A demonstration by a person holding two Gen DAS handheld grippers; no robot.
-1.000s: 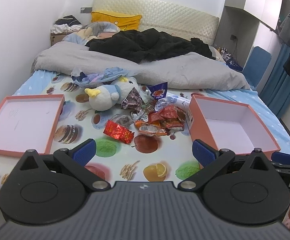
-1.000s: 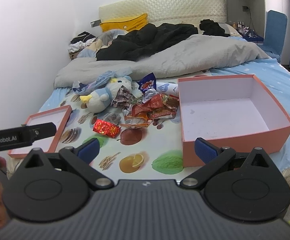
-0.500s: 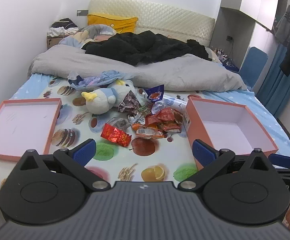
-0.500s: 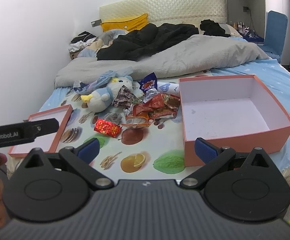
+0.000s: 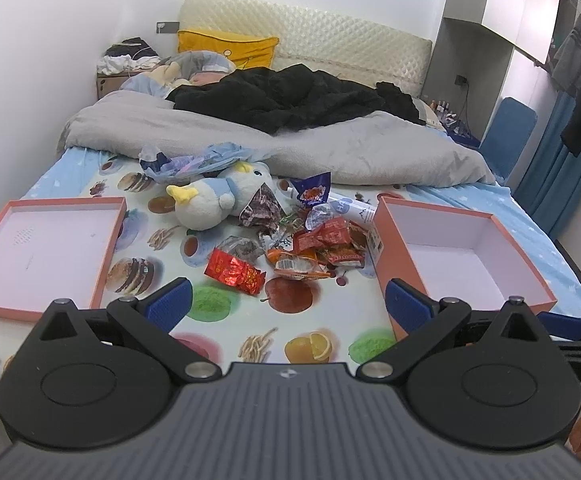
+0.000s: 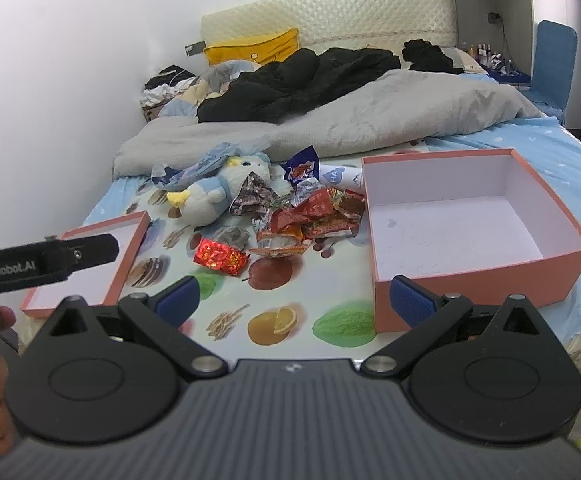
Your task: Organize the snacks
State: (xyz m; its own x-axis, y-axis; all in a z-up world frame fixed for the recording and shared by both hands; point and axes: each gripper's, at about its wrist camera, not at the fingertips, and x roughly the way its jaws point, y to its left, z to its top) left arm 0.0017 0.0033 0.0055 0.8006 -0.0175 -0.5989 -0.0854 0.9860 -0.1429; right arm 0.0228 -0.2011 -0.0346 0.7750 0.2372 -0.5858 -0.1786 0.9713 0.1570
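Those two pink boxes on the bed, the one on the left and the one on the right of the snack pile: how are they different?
The left pink box has low walls, like a shallow lid or tray; the right pink box has tall walls and is much deeper. The left one lies at the bed's left edge, the right one on the other side of the snack pile, with wrappers against its wall. Both are salmon outside, white inside and hold nothing.
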